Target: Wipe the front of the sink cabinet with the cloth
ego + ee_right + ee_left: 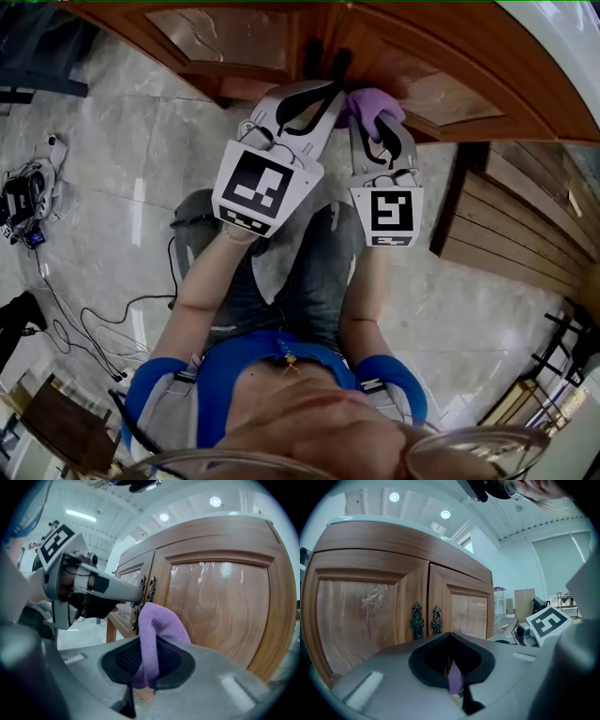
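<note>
Nearest, a kneeling person's forearms hold two grippers. The left gripper (326,82) has its jaws drawn together on nothing, its tips near the ornate door handles (425,620). The right gripper (147,667) pinches a folded purple cloth (157,627) that bulges past its jaws. Beyond it is the wooden sink cabinet (220,606); whether the cloth touches the door is unclear. Likely risks:
- Drag on the wood pulls the narrow fold free.
- The cloth snags a handle.
- Bare jaw tips scratch the finish.

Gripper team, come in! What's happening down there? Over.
Right gripper shut on purple cloth, at the cabinet door, contact unclear. Left gripper fingers together, tip by the door handles. Nothing in the way.
</note>
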